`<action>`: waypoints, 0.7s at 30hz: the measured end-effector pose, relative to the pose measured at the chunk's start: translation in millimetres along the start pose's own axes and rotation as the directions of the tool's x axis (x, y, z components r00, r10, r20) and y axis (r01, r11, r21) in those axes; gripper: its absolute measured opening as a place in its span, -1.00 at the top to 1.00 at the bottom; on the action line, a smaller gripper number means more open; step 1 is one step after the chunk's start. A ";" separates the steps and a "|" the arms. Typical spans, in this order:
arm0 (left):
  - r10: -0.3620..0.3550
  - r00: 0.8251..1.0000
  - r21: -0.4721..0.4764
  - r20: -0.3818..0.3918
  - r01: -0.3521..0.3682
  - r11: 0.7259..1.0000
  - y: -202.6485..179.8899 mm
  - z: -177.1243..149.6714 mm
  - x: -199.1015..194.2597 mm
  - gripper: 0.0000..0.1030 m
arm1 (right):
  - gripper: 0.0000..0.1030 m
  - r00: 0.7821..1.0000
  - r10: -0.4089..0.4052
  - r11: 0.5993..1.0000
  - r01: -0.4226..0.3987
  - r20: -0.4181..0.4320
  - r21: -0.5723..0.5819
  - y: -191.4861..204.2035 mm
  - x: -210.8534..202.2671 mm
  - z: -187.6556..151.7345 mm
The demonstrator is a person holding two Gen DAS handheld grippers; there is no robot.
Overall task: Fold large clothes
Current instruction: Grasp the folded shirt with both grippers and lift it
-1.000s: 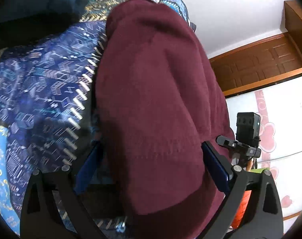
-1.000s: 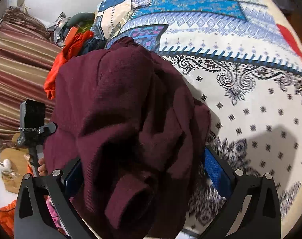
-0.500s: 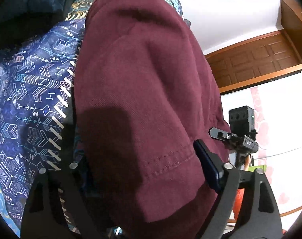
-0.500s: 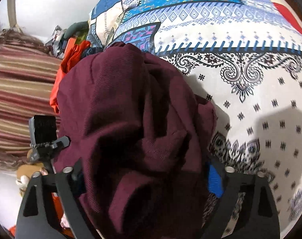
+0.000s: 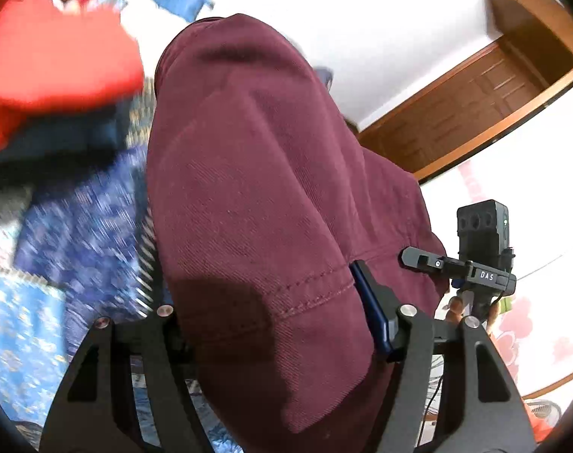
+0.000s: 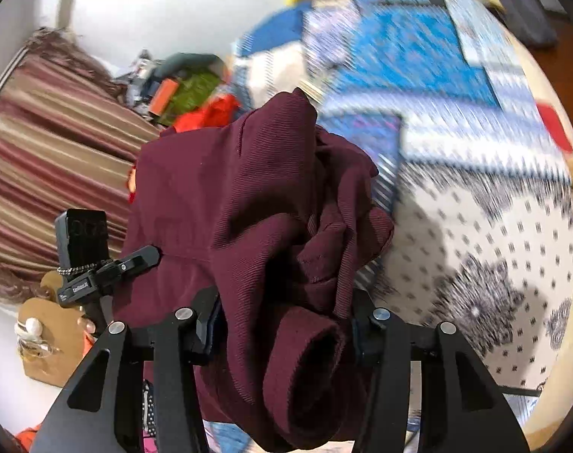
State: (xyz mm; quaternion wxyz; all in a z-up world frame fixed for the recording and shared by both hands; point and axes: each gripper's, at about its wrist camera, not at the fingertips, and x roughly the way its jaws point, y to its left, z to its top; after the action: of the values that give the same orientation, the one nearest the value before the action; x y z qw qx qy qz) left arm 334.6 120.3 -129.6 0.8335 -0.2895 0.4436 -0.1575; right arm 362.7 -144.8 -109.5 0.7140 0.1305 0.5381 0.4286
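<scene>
A maroon garment point(image 5: 256, 196) hangs bunched between both grippers, above a patterned bedspread point(image 6: 456, 87). My left gripper point(image 5: 275, 324) is shut on a hemmed edge of the garment; its blue pads point(image 5: 371, 313) press the cloth. My right gripper point(image 6: 282, 324) is shut on a crumpled part of the same garment point(image 6: 248, 207), with a sleeve cuff point(image 6: 305, 370) drooping between the fingers. Each wrist view shows the other gripper's camera mount: in the left wrist view point(image 5: 479, 256), in the right wrist view point(image 6: 86, 256).
A red cloth point(image 5: 56, 64) and a dark blue patterned cloth point(image 5: 82, 207) lie on the bed at left. A striped curtain point(image 6: 52, 139), a heap of clothes point(image 6: 188, 94), a wooden door point(image 5: 475, 98) and a cardboard box point(image 6: 48, 339) surround the bed.
Both grippers have lifted and swung with the garment; the background is blurred. The red cloth has come into the left wrist view. Both jaws have closed tighter on the cloth.
</scene>
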 end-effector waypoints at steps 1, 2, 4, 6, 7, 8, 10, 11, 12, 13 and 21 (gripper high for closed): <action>0.000 1.000 0.014 0.018 0.000 1.000 -3.1 2.8 -12.0 -0.30 | 0.11 1.000 0.002 1.000 -0.002 0.013 -0.018 10.8 -1.9 3.8; 0.002 0.999 0.033 0.038 -0.003 0.999 -5.9 8.6 -28.8 -0.31 | 0.11 0.999 0.006 0.999 -0.004 0.033 -0.046 28.3 -3.9 10.7; 0.003 0.998 0.053 0.066 -0.006 0.999 -7.0 20.3 -57.0 -0.30 | 0.12 0.998 0.013 0.997 -0.008 0.055 -0.078 51.6 -3.1 19.8; 0.006 0.996 0.073 0.089 -0.013 0.997 -5.1 32.0 -77.9 -0.30 | 0.12 0.997 0.024 0.993 -0.015 0.076 -0.113 78.4 2.0 32.6; 0.010 0.995 0.083 0.102 -0.018 0.996 -3.1 38.7 -88.5 -0.30 | 0.12 0.996 0.028 0.992 -0.018 0.082 -0.125 84.1 0.8 34.7; 0.014 0.993 0.093 0.116 -0.025 0.995 0.9 46.4 -102.3 -0.31 | 0.12 0.995 0.033 0.990 -0.020 0.091 -0.142 95.6 4.8 41.9; 0.026 0.989 0.108 0.147 -0.043 0.993 10.5 62.5 -126.4 -0.31 | 0.12 0.994 0.046 0.986 -0.028 0.103 -0.166 110.4 9.1 49.9; 0.031 0.987 0.110 0.159 -0.049 0.993 12.1 71.7 -133.0 -0.30 | 0.12 0.993 0.053 0.983 -0.033 0.110 -0.178 120.1 14.8 56.1; 0.037 0.984 0.112 0.174 -0.057 0.992 17.8 77.1 -139.3 -0.31 | 0.12 0.991 0.062 0.981 -0.040 0.115 -0.188 129.1 21.5 63.4; 0.043 0.981 0.113 0.189 -0.066 0.991 24.2 85.5 -148.3 -0.31 | 0.12 0.991 0.069 0.980 -0.045 0.118 -0.196 133.8 25.3 68.2; 0.093 0.967 0.079 0.238 -0.115 0.990 93.7 157.8 -176.7 -0.31 | 0.12 0.987 0.110 0.969 -0.081 0.117 -0.231 164.3 94.6 124.5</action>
State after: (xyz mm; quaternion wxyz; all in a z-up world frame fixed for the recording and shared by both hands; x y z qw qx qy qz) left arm 367.8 339.5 -4.1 0.8994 -0.2437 0.3493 -0.0986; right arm 399.9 58.9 -17.1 0.7358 0.1017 0.4318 0.5117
